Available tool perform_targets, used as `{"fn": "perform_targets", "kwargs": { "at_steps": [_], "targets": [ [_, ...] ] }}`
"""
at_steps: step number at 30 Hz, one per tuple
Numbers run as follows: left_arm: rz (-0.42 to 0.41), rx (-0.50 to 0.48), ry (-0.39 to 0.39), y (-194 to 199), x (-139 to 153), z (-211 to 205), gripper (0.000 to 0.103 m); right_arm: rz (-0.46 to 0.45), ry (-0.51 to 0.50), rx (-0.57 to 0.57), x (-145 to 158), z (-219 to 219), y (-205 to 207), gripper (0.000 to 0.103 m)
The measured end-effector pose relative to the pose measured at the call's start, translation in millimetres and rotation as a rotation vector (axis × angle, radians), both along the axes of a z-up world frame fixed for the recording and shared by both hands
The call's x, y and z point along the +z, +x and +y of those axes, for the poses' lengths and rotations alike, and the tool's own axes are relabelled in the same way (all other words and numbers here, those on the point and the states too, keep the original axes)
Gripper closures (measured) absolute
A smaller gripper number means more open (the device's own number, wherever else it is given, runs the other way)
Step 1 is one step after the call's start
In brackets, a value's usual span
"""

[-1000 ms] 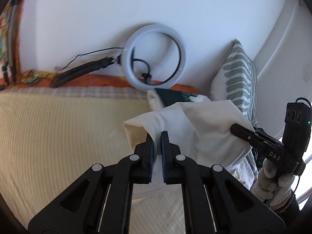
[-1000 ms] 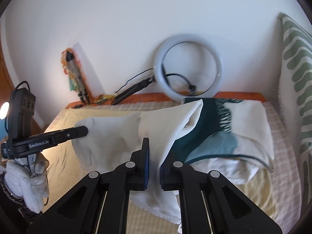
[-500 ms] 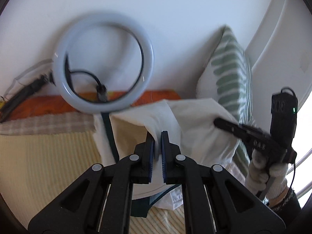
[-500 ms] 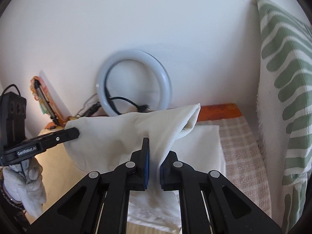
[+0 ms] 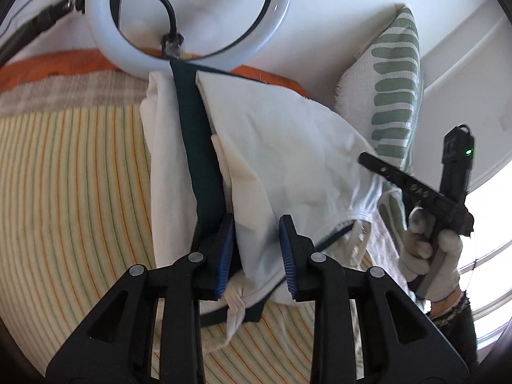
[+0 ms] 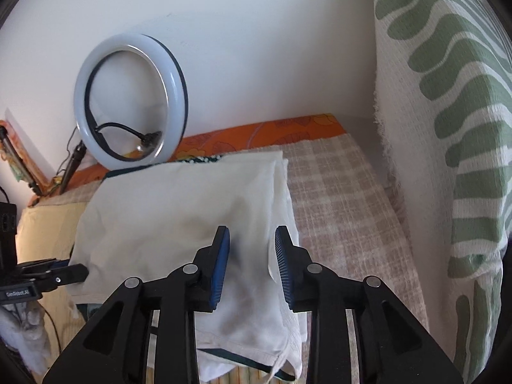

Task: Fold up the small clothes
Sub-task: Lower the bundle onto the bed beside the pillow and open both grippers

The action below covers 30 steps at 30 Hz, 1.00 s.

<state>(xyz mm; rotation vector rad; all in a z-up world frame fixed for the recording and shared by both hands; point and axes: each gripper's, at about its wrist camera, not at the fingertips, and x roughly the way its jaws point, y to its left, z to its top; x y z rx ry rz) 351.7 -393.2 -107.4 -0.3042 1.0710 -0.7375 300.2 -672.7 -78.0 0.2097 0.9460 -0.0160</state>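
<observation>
So there's a ring light (image 6: 129,102) leaning on the wall right behind the cream garment (image 6: 192,211), and a big green-striped pillow (image 6: 448,160) boxing in the right side. The garment lies folded over on the bed (image 5: 70,192), its far edge nearly touching the light, with open striped cover to the left. Both the left gripper (image 5: 256,249) and right gripper (image 6: 251,259) have jaws spread wide over the cloth, pinching nothing.

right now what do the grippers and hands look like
Both grippers, left and right, are black with blue ribbed pads and silver pivot bolts. The left one reads "GenRobot.AI" on its side; the right one shows a green light. White knit gloves cover the hands.
</observation>
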Motion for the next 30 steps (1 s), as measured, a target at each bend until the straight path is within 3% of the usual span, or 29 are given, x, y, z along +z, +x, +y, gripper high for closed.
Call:
{"fn": "perform_targets", "kwargs": {
  "at_steps": [6,11,20,30],
  "targets": [
    [-0.093,-0.001,0.155,-19.7,5.2,-3.4,0.076,0.066,-0.099,-0.039,-15.0,5.5,-0.7,0.069],
    [-0.174,-0.02,0.232,-43.5,17.3,5.5,0.076,0.034,-0.097,-0.08,-1.3,6.5,-11.9,0.069],
    [-0.299,0.004,0.23,-88.9,64.7,31.7,0.076,-0.029,-0.06,-0.107,46.3,20.2,-41.2,0.069],
    [-0.406,0.035,0.212,-144.4,118.3,64.7,0.076,-0.1,-0.077,-0.057,108.1,74.4,-74.6,0.069]
  ]
}}
